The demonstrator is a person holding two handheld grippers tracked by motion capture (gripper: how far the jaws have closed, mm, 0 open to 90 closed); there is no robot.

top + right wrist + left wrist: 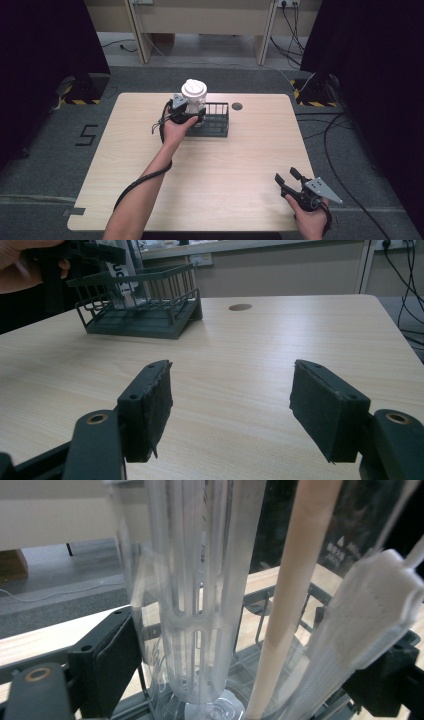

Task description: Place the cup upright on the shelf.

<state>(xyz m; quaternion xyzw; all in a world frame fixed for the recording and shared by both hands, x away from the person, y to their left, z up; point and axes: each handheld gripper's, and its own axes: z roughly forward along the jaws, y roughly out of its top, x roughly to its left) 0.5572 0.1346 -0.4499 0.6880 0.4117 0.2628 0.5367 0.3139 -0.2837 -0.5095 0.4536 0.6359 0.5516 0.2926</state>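
Left gripper [192,114] at far-left of table [210,165], jaws clamped on clear cup [194,102] with white lid. Cup standing in left end of dark wire rack [217,126]. In left gripper view: cup [200,595] between both pads, straw [295,600] and white ribbed piece [360,625] alongside. Right gripper [287,180] near-right, jaws wide apart, holding nothing, low over bare table [250,355]. Rack [145,305] far-left from there.
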